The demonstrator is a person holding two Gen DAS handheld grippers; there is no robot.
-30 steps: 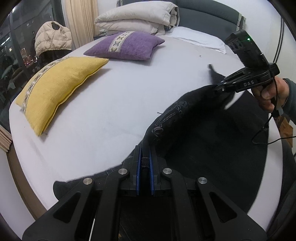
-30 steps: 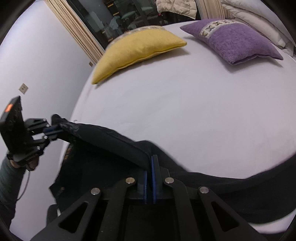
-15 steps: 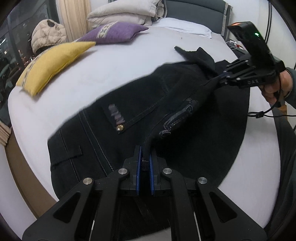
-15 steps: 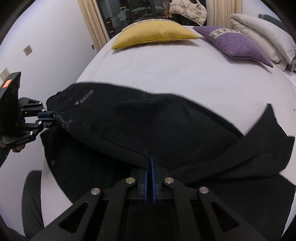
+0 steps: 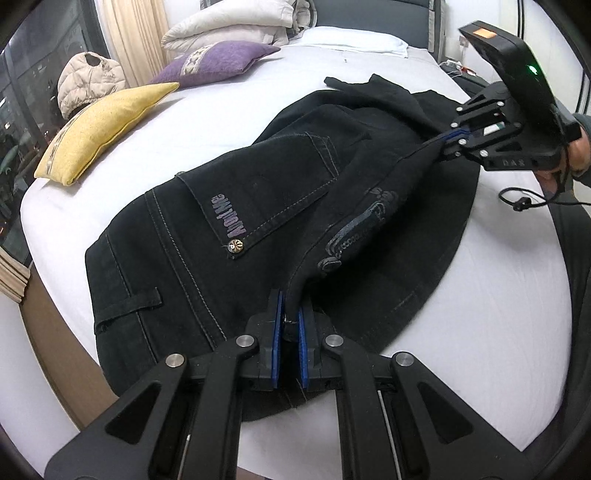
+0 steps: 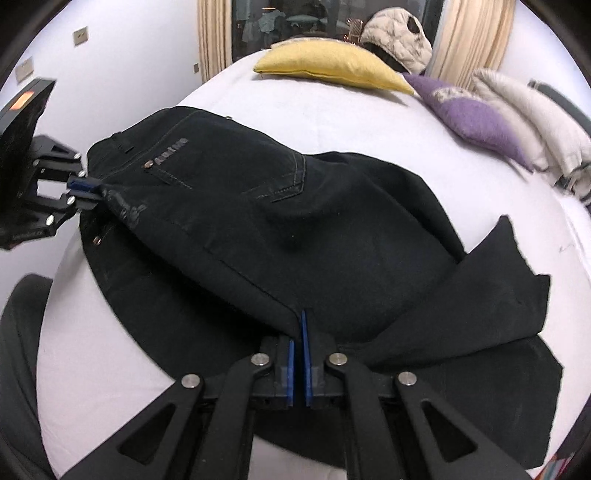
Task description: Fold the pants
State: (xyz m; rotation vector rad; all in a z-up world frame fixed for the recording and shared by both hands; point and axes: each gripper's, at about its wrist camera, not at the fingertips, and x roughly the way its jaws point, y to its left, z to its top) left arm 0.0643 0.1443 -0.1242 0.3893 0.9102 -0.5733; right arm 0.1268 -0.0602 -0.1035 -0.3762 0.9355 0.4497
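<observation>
Black pants (image 5: pixel 258 206) lie folded lengthwise on the white bed (image 5: pixel 221 110), back pocket and a purple label facing up. My left gripper (image 5: pixel 290 325) is shut on the waistband edge at the near end. In the same view my right gripper (image 5: pixel 452 138) pinches the folded edge farther along, a hand behind it. In the right wrist view the pants (image 6: pixel 295 221) spread ahead, my right gripper (image 6: pixel 298 332) is shut on the fold, and the left gripper (image 6: pixel 86 188) clamps the waist at far left. The leg ends (image 6: pixel 498 295) lie loose at right.
A yellow cushion (image 5: pixel 103 125), a purple cushion (image 5: pixel 218 62) and folded pale bedding (image 5: pixel 236 26) sit at the far side of the bed. A puffy jacket (image 5: pixel 85 77) hangs by the curtains and window. A cable (image 5: pixel 528 199) dangles from the right gripper.
Both grippers have swept across the bed and come down, carrying the held edge over so one half of the pants now lies on the other. Both have stayed shut.
</observation>
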